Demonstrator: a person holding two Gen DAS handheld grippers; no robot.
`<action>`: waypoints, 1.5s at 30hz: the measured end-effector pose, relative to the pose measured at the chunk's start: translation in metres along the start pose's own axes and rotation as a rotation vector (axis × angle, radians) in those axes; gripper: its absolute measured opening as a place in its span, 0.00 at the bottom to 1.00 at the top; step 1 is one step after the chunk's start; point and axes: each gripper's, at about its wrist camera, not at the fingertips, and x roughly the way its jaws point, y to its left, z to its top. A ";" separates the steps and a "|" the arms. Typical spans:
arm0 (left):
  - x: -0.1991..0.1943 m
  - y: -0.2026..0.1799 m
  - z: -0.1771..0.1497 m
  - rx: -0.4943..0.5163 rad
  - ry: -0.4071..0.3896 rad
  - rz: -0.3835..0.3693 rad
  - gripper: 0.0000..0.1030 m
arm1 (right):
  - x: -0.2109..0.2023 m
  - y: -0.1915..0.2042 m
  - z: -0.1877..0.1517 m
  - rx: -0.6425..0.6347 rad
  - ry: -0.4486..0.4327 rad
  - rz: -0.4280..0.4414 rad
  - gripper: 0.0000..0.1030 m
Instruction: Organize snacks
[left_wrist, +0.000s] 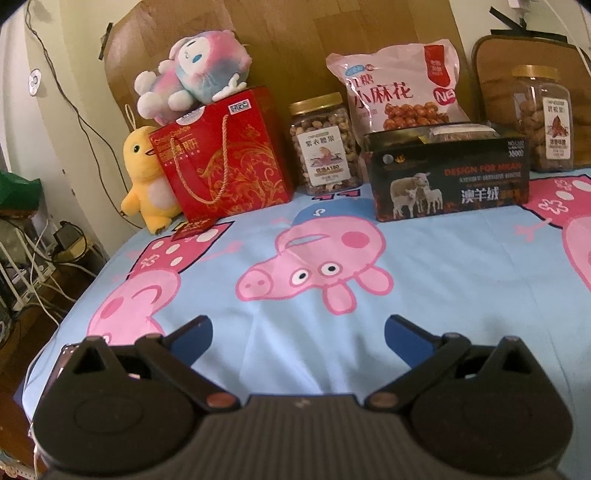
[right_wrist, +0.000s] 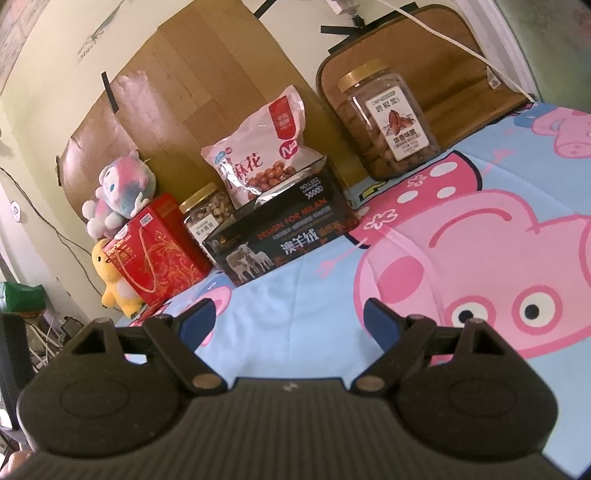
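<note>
Snacks line the back of a cartoon-pig bedsheet. A black box (left_wrist: 448, 173) with sheep pictures holds a packet inside. A pink snack bag (left_wrist: 400, 88) leans behind it. A nut jar (left_wrist: 324, 144) stands left of the box, a second jar (left_wrist: 541, 118) right of it. A red gift bag (left_wrist: 225, 158) stands at the left. The right wrist view shows the box (right_wrist: 284, 236), pink bag (right_wrist: 266, 155), nut jar (right_wrist: 205, 214), second jar (right_wrist: 388, 125) and red bag (right_wrist: 159, 254). My left gripper (left_wrist: 298, 334) and right gripper (right_wrist: 289, 319) are open, empty, well short of the snacks.
A pastel plush (left_wrist: 192, 74) sits on the red bag and a yellow duck plush (left_wrist: 146, 177) stands beside it. Cardboard (left_wrist: 295, 44) leans on the wall behind. The bed's left edge (left_wrist: 85, 291) drops to cables on the floor.
</note>
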 end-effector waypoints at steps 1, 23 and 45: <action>0.000 -0.001 0.000 0.004 -0.002 0.000 1.00 | 0.000 0.000 0.000 0.000 0.001 0.001 0.87; 0.002 0.002 -0.001 -0.012 0.018 -0.015 1.00 | 0.002 0.001 -0.001 -0.024 0.015 0.009 0.86; 0.005 0.003 0.000 -0.038 0.051 -0.039 1.00 | 0.002 0.007 0.000 -0.066 0.006 0.020 0.86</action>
